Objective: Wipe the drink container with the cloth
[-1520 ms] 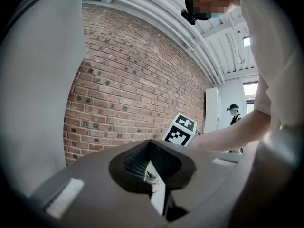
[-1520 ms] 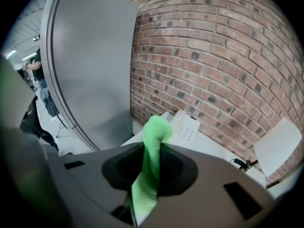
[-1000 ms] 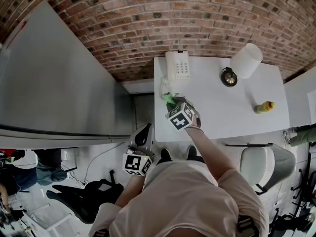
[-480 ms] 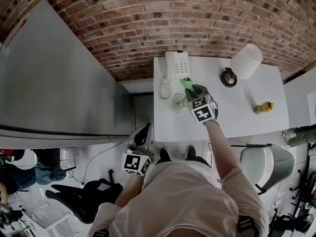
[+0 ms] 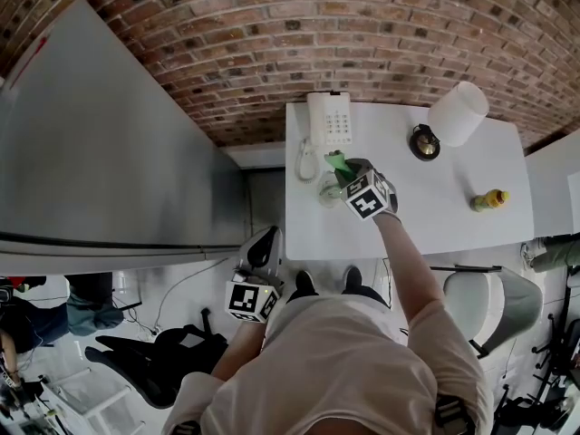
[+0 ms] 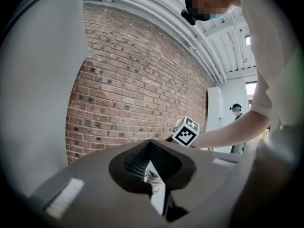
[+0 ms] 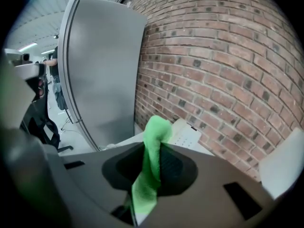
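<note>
My right gripper (image 5: 349,174) hovers over the left part of the white table (image 5: 426,216), shut on a bright green cloth (image 5: 337,162). The cloth (image 7: 154,136) sticks up from between the shut jaws in the right gripper view (image 7: 151,171). A clear cup (image 5: 327,191) stands just left of that gripper, close to the cloth; I cannot tell if they touch. A small yellow bottle with a green label (image 5: 488,199) lies at the table's right. My left gripper (image 5: 261,246) hangs low beside the table, off its left front corner, jaws shut on nothing (image 6: 155,175).
A white telephone (image 5: 326,120) sits at the table's back left, against the brick wall. A white cylinder (image 5: 458,112) and a small black round object (image 5: 422,142) stand at the back right. A tall grey cabinet (image 5: 100,161) fills the left. A white chair (image 5: 485,302) is at the front right.
My right gripper carried the green cloth from the table's left front edge to the right and farther back, uncovering the clear cup. The left gripper stayed put.
</note>
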Demonstrator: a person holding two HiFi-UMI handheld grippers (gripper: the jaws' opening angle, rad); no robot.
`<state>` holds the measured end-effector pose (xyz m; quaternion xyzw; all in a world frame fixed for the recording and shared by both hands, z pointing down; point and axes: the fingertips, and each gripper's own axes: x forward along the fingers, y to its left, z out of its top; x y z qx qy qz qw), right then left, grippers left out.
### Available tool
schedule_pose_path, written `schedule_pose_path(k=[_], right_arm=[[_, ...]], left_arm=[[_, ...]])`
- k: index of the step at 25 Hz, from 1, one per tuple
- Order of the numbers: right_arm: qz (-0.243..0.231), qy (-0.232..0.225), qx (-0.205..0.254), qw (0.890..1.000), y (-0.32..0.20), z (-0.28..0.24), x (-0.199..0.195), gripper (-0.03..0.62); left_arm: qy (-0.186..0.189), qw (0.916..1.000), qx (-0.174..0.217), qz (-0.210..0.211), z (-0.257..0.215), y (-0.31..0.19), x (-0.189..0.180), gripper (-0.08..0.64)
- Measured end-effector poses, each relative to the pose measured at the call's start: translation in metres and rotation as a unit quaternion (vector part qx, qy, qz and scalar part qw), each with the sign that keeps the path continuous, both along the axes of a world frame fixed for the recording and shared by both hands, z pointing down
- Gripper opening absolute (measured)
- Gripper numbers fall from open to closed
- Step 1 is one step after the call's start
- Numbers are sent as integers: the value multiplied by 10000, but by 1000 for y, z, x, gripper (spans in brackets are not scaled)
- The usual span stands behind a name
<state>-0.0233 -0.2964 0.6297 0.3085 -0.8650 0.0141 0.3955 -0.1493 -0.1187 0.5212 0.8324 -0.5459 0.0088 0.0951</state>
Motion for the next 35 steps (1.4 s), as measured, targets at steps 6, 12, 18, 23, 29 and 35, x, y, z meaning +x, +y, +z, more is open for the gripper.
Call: schedule_pose_path(k=[6, 12, 18, 23, 29, 35], right_arm=[[-427, 265, -36, 9987, 6, 12, -14, 66], [-412, -28, -257, 9988, 5, 10, -19, 66], [-489, -280, -476, 9973, 7, 6, -38, 66], [-682, -196, -457, 9964, 7, 8, -52, 66], [-961, -74, -380, 9946, 9, 10, -73, 66], [-1239, 95, -233, 9920, 19, 9, -89, 66]], left_arm=[[10, 10000, -14, 0, 2, -3, 0, 9], [21, 10000, -20, 26, 3, -7, -1, 9], [23, 10000, -15, 63, 0, -8, 1, 9], [-6, 10000, -8, 54, -1, -8, -3, 9], [-1, 10000, -15, 8, 0, -5, -12, 9], [-15, 10000, 28, -17, -1, -1, -18, 9]])
